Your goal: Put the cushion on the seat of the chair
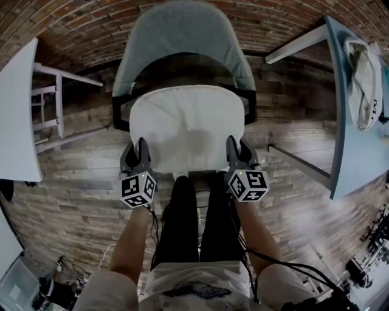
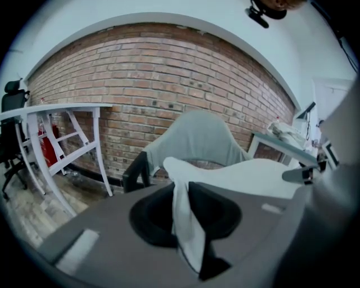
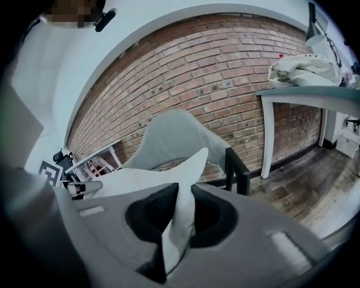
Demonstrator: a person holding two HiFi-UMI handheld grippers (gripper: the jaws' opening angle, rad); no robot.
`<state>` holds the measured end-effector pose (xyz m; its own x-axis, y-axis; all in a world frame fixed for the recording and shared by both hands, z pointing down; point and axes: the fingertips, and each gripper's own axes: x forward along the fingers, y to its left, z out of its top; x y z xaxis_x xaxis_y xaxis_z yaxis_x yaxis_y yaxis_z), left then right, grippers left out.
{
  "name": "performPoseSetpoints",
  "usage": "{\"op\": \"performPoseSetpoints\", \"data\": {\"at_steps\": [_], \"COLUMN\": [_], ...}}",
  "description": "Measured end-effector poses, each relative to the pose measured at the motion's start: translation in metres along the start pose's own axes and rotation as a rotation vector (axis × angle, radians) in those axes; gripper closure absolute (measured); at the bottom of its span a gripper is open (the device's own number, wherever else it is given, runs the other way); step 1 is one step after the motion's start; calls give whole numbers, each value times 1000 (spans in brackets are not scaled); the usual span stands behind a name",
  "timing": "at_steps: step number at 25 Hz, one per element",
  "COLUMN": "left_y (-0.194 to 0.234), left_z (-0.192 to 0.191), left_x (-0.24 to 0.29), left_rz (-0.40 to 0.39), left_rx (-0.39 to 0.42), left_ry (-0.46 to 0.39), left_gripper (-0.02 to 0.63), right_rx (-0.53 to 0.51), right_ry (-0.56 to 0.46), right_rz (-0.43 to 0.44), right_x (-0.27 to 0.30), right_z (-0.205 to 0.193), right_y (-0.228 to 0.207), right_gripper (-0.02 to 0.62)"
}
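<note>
Fabric of the white square padded cushion (image 1: pixel 185 130) fills the gap between both pairs of jaws. Your left gripper (image 1: pixel 138 150) is clamped on its near left corner and your right gripper (image 1: pixel 236 149) on its near right corner. In each gripper view a fold of the white cloth stands pressed between the dark pads.

The cushion spreads flat between your two hands, over the seat of the grey shell chair (image 1: pixel 182 42). It lies in front of the chair's curved back and between the black armrests (image 1: pixel 117 112). Whether it already rests on the seat, I cannot tell.

Your legs (image 1: pixel 182 212) in black trousers stand just before the chair. Around it you see the wooden plank floor (image 1: pixel 79 182) and the red brick wall (image 1: pixel 91 18). A white table (image 1: pixel 18 109) is at your left. At your right is a pale blue table (image 1: pixel 358 158) with a white cloth bag (image 1: pixel 364 85) on it.
</note>
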<state>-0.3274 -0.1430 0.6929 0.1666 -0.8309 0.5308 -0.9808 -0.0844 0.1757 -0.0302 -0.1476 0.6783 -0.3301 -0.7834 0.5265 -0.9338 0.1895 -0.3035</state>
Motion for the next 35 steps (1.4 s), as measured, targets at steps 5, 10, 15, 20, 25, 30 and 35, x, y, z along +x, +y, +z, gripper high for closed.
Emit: {"op": "performPoseSetpoints", "data": {"at_steps": [5,10,15,20,25,30,35], "left_y": [6,13,21,29,32,42,48], "left_z": [-28,-48,-66,-86,-98,-110,-127], "left_x": [18,39,59,73,86,96,102], "left_rz": [5,15,23,30,26,40,54], "left_rx": [4,3,9,23,42,54,54], "left_ry": [9,4,7,20,36,61,94], "left_gripper": [554,554,554,554,552,552,549], "right_rx": [5,2,-5,-4,-4,16,31], "right_ry": [8,8,12,28,42,53,74], "right_rz": [2,13,20,19,6,-17,-36], "right_x": [21,46,68,82,93,102,107], "right_z": [-26,-45,-62,-80,-94,-105,-121], "right_y": [-13,-23,-32,-37,-45,-56,-69], "right_gripper": [543,543,543,543,543,541,541]}}
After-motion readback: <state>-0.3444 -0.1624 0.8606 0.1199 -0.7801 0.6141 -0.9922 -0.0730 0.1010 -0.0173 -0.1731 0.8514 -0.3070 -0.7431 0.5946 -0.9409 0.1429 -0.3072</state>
